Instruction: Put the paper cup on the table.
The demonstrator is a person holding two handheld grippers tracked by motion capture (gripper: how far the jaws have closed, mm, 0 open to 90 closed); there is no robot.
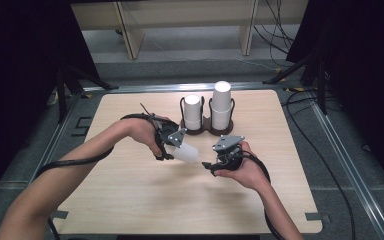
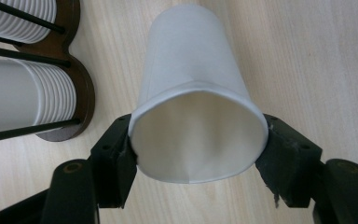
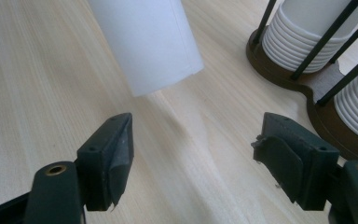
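Over the table (image 1: 130, 200), cup (image 1: 187, 153) lies level, base rightward.

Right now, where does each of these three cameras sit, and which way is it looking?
High view: above the table, looking forward and down; both forearms show.
Left gripper view: on the left gripper, looking along its jaws clamped on a paper cup.
Right gripper view: on the right gripper, jaws apart.
All share the cup and the cup rack.

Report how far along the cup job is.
Done: one paper cup is out of the holder and clamped at its rim by the left tool. In hand: the right tool, jaws open with nothing between them, faces the cup's base. Left: placing this cup; two stacks remain racked.
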